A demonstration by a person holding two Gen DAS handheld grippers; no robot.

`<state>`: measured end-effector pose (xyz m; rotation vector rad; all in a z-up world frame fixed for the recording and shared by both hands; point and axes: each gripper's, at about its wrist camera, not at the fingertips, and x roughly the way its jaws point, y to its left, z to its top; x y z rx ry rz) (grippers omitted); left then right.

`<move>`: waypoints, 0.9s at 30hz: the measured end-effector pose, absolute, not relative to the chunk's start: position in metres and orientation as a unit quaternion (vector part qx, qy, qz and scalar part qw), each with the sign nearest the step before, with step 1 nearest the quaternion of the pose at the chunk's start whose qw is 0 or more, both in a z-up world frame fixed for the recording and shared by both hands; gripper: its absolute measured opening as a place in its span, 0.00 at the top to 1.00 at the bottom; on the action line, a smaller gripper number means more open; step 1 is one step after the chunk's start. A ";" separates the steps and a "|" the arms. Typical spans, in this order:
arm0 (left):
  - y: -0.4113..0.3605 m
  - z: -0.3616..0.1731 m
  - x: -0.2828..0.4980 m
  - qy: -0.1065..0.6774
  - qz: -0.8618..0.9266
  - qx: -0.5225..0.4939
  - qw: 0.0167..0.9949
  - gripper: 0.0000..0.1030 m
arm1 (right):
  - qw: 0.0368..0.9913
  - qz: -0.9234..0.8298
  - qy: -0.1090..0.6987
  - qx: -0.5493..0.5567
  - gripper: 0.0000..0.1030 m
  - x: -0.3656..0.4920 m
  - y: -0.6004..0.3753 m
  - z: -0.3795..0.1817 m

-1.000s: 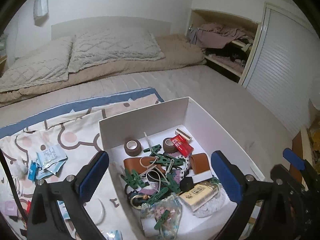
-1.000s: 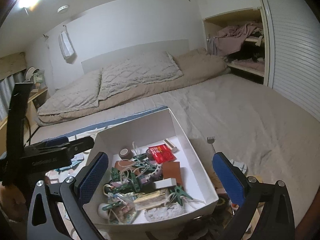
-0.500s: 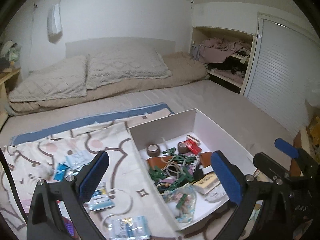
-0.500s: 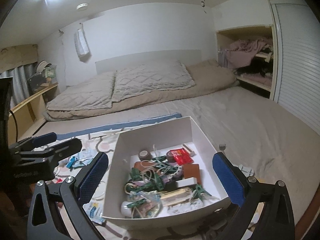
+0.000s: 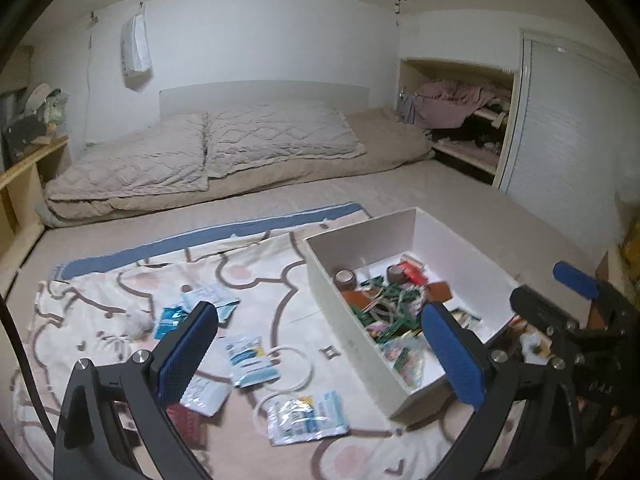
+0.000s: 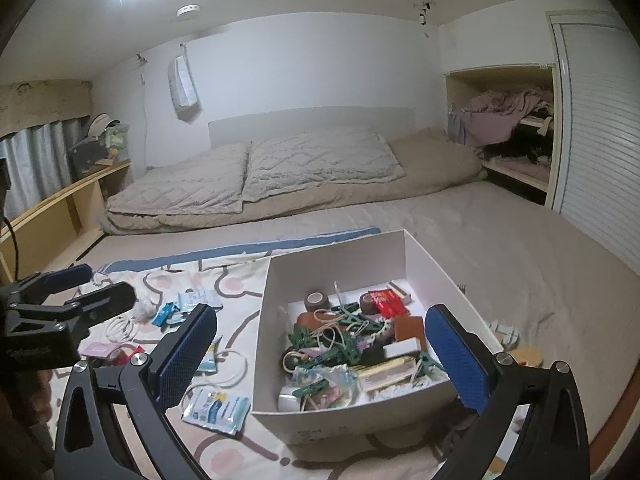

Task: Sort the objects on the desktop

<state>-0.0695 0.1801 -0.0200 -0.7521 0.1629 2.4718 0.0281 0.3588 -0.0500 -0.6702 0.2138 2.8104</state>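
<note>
A white box (image 6: 352, 420) sits on a patterned blanket (image 6: 240, 292) and holds green clothes pegs (image 6: 348, 354), a red pack (image 6: 386, 302), tape rolls (image 6: 318, 300) and a brown leather piece (image 6: 408, 328). My right gripper (image 6: 320, 354) hovers open before the box, holding nothing. My left gripper (image 5: 320, 354) is open and empty too, above the blanket at the box (image 5: 348, 320)'s left wall. Foil packets (image 5: 306, 418) and a white cord loop (image 5: 296, 364) lie loose on the blanket. The left gripper (image 6: 96, 286) also shows at the left edge of the right wrist view.
Behind the blanket lies a bed with two quilted pillows (image 6: 312, 164). A wooden shelf (image 6: 60, 204) runs along the left wall. A cupboard with clothes (image 6: 508, 120) and a slatted door (image 6: 600, 152) are on the right. Small items (image 6: 508, 332) lie right of the box.
Both grippers have drawn back from the box, which now looks smaller. The left wrist view has swung left, so the packets on the blanket show. Both grippers stay open.
</note>
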 end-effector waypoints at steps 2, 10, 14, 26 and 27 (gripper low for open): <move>0.174 -0.021 -0.065 0.065 0.921 -0.274 0.270 0.01 | 0.124 0.962 0.077 -0.230 0.00 0.030 0.356 -0.051; 0.156 -0.025 -0.049 0.060 0.920 -0.269 0.278 0.01 | 0.134 0.962 0.085 -0.223 0.00 0.043 0.351 -0.062; 0.152 -0.027 -0.041 0.063 0.919 -0.267 0.282 0.01 | 0.138 0.963 0.080 -0.217 0.00 0.050 0.348 -0.069; 0.143 -0.048 -0.031 0.068 0.922 -0.259 0.280 0.01 | 0.141 0.966 0.051 -0.210 0.00 0.064 0.327 -0.084; 0.142 -0.050 -0.030 0.068 0.922 -0.260 0.281 0.01 | 0.142 0.967 0.051 -0.207 0.00 0.065 0.326 -0.086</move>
